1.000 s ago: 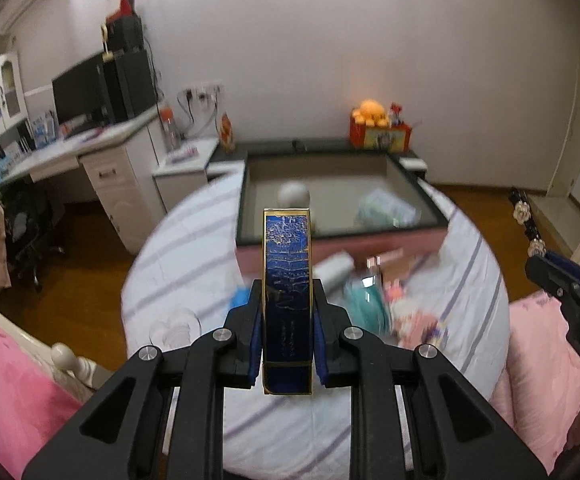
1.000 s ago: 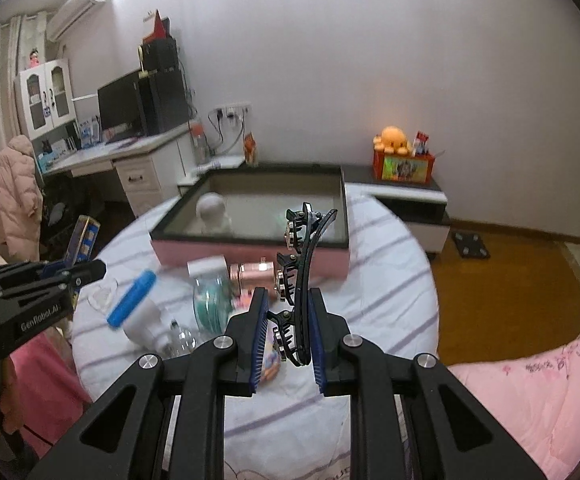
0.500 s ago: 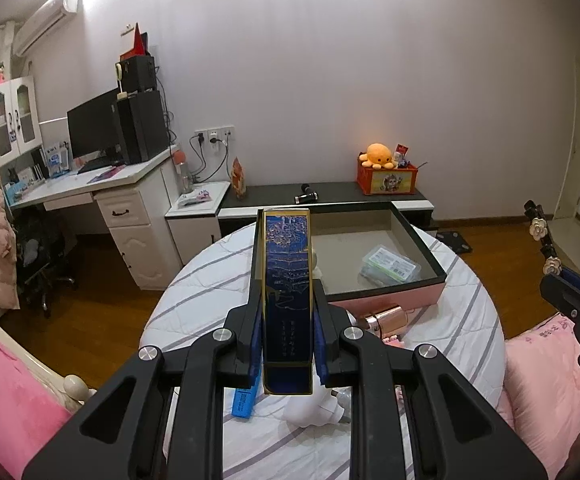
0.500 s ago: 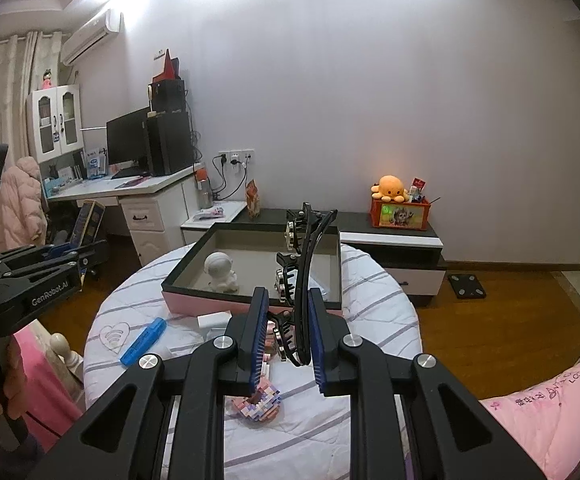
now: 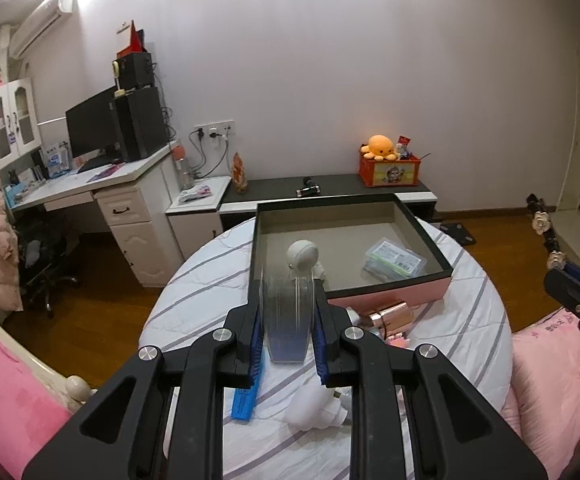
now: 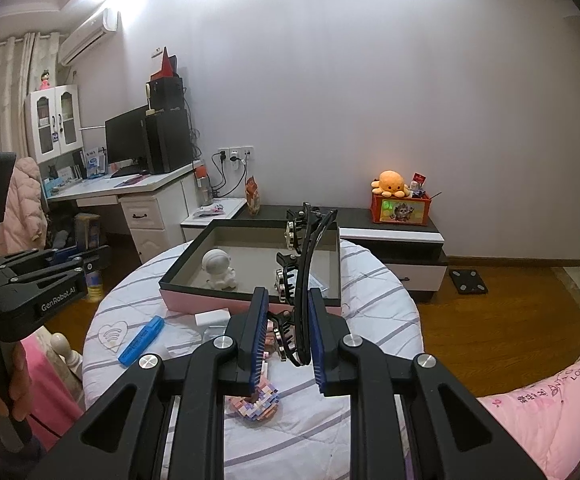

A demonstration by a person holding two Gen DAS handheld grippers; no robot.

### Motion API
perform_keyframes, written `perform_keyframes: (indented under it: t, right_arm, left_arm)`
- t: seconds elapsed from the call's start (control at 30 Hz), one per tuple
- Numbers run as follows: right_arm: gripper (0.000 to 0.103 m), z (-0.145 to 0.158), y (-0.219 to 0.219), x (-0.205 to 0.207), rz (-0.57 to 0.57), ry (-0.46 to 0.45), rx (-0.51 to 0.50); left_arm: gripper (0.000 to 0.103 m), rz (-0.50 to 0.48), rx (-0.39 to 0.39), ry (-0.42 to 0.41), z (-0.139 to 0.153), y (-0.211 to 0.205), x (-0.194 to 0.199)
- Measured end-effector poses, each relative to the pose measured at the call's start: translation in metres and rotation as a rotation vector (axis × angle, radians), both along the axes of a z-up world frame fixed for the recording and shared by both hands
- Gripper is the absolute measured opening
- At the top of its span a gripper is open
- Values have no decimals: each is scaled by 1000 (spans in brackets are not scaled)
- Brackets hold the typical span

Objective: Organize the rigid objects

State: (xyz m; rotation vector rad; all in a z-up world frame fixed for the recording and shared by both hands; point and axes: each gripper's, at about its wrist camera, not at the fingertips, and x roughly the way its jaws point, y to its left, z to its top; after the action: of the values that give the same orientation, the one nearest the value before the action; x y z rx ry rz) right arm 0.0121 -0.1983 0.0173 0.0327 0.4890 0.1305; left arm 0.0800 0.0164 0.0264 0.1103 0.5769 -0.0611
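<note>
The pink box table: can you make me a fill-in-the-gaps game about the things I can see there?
1. The white astronaut stands ___ the pink-walled box.
2. The black hair clip is clamped in the ___ gripper.
3. The long bar lying on the striped table outside the box is ___ in colour.

Missing words: inside; right; blue

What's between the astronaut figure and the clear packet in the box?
Nothing: bare floor of the box separates astronaut figure and packet, per left wrist view.
</note>
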Motion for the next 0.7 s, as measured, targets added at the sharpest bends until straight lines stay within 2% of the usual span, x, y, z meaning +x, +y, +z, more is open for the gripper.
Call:
perform_keyframes:
  t: [0.1,0.17,0.3,0.33,0.4,0.43,0.47,0.5,0.57,0.7]
  right_arm:
    - [20,0,0,8,1,1,2]
    - [20,-2,1,14,2,5,1]
    - [20,-5,4,33,16,17,-3]
    - [20,-6,5,38,19,22,-4]
    - [20,-11,5,49,26,45,-5]
    - [20,-15,6,52,28,58,-3]
    - [20,-18,6,57,29,74,0]
    - [20,-24,6,62,32,98,2]
    - [20,-34,8,68,38,130,-1]
    - [20,-57,14,82,49,217,4]
  left_arm:
    - [20,-2,18,-12,1,-3,9]
    - [13,-19,9,-2,-1,-3,19]
    - [13,1,21,27,-9,1,44]
    - [18,19,35,38,-14,4,50]
    - [53,33,34,73,-25,13,56]
    - [88,30,40,88,-34,19,56]
    - [101,48,53,93,-42,26,55]
    - [101,77,71,98,-50,32,53]
    - [101,108,98,169,-73,45,49]
    - [101,125,75,301,-110,62,46]
